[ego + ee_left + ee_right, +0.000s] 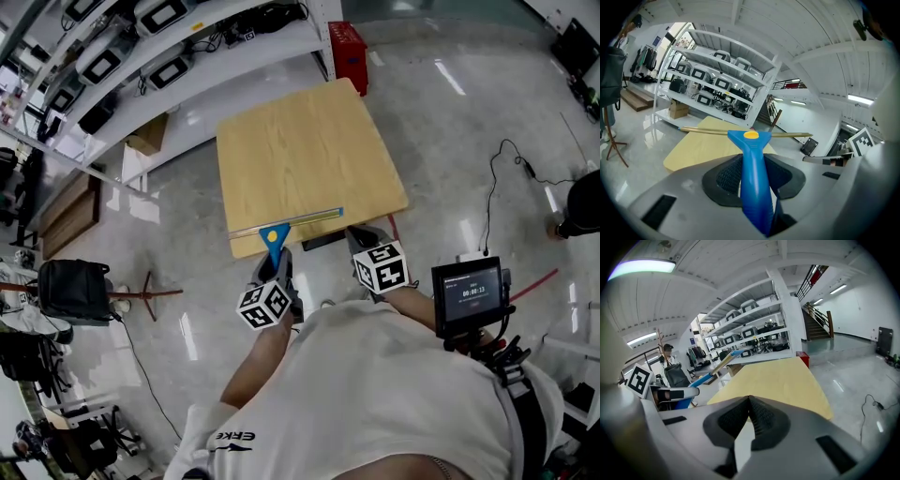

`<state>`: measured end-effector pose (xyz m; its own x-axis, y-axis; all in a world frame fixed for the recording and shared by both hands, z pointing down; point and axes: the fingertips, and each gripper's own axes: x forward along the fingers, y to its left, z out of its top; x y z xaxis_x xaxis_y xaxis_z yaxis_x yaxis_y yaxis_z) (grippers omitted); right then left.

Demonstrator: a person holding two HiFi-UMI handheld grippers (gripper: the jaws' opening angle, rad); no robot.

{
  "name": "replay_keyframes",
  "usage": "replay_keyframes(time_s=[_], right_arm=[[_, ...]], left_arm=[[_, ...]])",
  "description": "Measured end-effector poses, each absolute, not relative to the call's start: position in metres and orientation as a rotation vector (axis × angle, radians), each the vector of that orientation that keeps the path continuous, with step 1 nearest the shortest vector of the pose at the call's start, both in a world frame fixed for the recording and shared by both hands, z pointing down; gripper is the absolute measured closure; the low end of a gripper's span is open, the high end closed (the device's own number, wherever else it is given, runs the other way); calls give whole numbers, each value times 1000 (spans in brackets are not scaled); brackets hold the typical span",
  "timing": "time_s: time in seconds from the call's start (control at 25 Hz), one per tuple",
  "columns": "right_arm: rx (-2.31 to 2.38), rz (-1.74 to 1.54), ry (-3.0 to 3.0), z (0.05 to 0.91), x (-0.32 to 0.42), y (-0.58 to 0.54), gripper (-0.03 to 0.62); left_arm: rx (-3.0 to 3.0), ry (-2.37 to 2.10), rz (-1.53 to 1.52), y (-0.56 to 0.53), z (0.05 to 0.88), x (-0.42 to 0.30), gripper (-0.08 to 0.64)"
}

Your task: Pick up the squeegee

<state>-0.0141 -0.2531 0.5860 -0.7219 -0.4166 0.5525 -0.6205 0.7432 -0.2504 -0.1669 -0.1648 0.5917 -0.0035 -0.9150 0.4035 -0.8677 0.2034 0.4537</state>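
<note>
Squeegee [281, 226] clamped by its blue handle in the left gripper [275, 261], at the near edge of the wooden table [309, 141].

The left gripper's jaws press on either side of the handle, which runs straight out between the black pads to a yellow dot at its head. The long blade lies crosswise, left to right, along the table's near edge. Whether the blade touches the wood or hangs just above it cannot be told. The right gripper [361, 239] sits just to the right of the left one, also at the near edge. Its jaws are closed together with nothing between them. The rest of the tabletop is bare wood. White shelving [169, 56] with black devices stands at the far left, and a red crate [349, 52] sits on the floor beyond the table's far corner.
</note>
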Motion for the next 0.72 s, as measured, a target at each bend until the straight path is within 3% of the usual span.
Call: replay_keyframes(time_s=[0.72], right_arm=[[773, 625, -2471, 587, -4, -279, 589]], left_arm=[[1642, -1859, -65, -190, 589, -154, 431]])
